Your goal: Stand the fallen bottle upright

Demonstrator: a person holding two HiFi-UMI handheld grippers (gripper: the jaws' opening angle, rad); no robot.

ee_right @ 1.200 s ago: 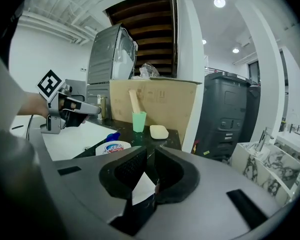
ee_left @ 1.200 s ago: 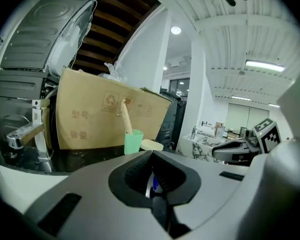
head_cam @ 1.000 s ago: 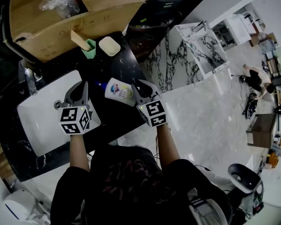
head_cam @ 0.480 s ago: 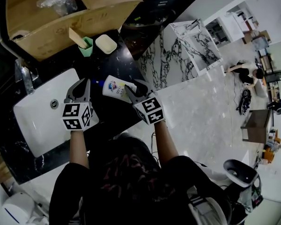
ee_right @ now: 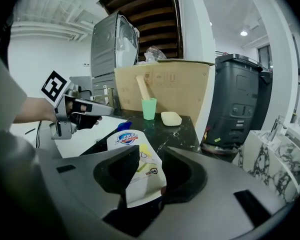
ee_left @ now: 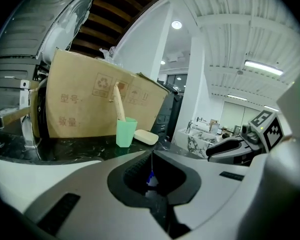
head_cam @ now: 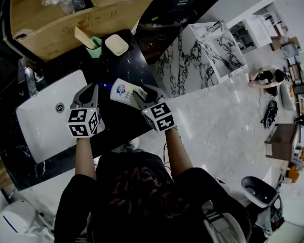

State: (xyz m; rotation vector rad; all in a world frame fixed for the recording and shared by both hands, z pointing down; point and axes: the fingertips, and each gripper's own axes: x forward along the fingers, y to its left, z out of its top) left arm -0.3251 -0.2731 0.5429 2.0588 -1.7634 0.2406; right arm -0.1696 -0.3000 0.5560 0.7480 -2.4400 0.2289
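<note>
White bottle (ee_right: 134, 159) lies on bench (head_cam: 122, 67); right gripper (head_cam: 143, 93) jaws just opened, straddling its base, likely for a grab; left gripper (head_cam: 87, 91) jaws together, idle.

Black-white marker cubes (head_cam: 83, 122), dark shirt (head_cam: 137, 186)

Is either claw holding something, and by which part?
Nothing is gripped yet. The right claw has just been opening, its jaws astride the bottle at its base end; the left claw is shut, empty.
</note>
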